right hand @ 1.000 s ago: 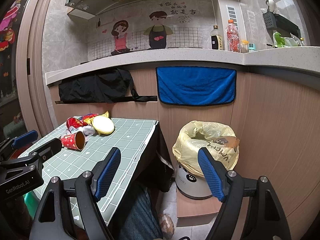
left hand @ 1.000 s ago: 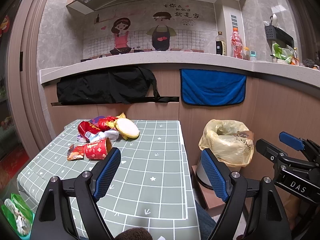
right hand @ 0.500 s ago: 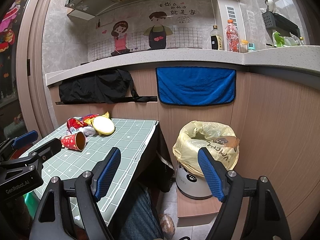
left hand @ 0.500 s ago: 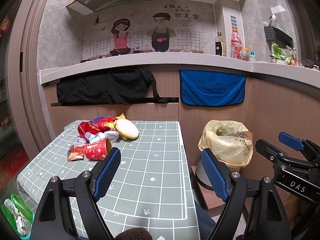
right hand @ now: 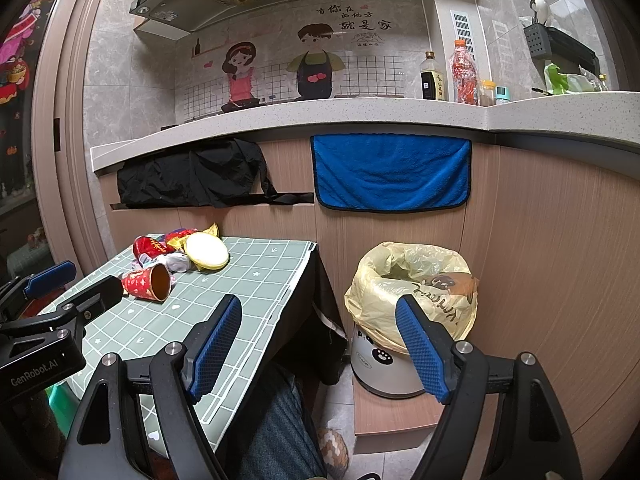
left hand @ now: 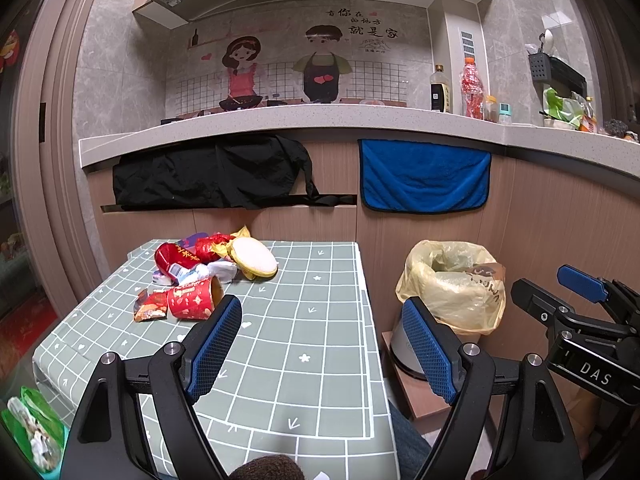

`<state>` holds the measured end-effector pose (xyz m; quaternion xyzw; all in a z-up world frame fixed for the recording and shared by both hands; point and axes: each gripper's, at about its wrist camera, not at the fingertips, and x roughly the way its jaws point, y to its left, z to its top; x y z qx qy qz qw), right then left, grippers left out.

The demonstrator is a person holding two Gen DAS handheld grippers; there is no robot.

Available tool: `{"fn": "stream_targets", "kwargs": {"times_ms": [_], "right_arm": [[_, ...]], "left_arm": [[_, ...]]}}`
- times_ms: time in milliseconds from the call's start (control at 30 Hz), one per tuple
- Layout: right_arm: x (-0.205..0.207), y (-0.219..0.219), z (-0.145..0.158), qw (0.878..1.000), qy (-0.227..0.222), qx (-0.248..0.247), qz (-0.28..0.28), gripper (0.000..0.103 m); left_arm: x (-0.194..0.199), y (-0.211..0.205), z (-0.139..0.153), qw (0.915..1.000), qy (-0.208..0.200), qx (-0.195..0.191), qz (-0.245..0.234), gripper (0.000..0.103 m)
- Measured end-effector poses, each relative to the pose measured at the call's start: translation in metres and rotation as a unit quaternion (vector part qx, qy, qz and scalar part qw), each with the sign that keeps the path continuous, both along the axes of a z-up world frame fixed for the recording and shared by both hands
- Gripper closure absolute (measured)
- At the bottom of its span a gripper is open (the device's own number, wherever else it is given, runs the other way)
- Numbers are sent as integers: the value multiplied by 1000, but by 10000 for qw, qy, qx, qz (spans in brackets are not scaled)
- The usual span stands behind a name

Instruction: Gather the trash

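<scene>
A heap of trash lies at the far left of the green checked table (left hand: 312,344): a red paper cup (left hand: 194,300) on its side, a torn red wrapper (left hand: 151,305), a red can (left hand: 172,256), crumpled white paper (left hand: 222,270) and a round yellow lid (left hand: 253,257). The cup also shows in the right wrist view (right hand: 149,281). A bin with a yellow bag (left hand: 454,280) stands on the floor right of the table, also in the right wrist view (right hand: 414,292). My left gripper (left hand: 322,344) is open and empty above the table's near part. My right gripper (right hand: 318,346) is open and empty, off the table's right edge.
A kitchen counter (left hand: 280,120) runs behind the table, with a black cloth (left hand: 212,176) and a blue towel (left hand: 424,176) hanging below it. Bottles (left hand: 472,84) stand on the counter. The bin rests on a low wooden stand (right hand: 392,408). A green bag (left hand: 32,432) lies at the lower left.
</scene>
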<state>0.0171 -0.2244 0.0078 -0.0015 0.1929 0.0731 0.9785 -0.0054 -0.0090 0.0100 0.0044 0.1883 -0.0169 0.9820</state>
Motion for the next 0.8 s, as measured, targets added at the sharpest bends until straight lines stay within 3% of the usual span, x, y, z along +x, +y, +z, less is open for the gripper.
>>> {"fn": "stream_targets", "kwargs": {"times_ms": [233, 433, 633, 800], "right_arm": [[1, 0, -1, 10000, 44, 24, 26, 26], [13, 4, 2, 9999, 71, -99, 16, 26], [51, 18, 3, 9994, 214, -75, 254, 26], [96, 44, 4, 9973, 360, -44, 637, 26]], "left_arm": [[1, -3, 3, 10000, 34, -17, -41, 20], [28, 13, 6, 9999, 77, -91, -73, 20], [70, 80, 0, 9976, 238, -470, 460, 20], [101, 153, -17, 9889, 519, -854, 1103, 20]]}}
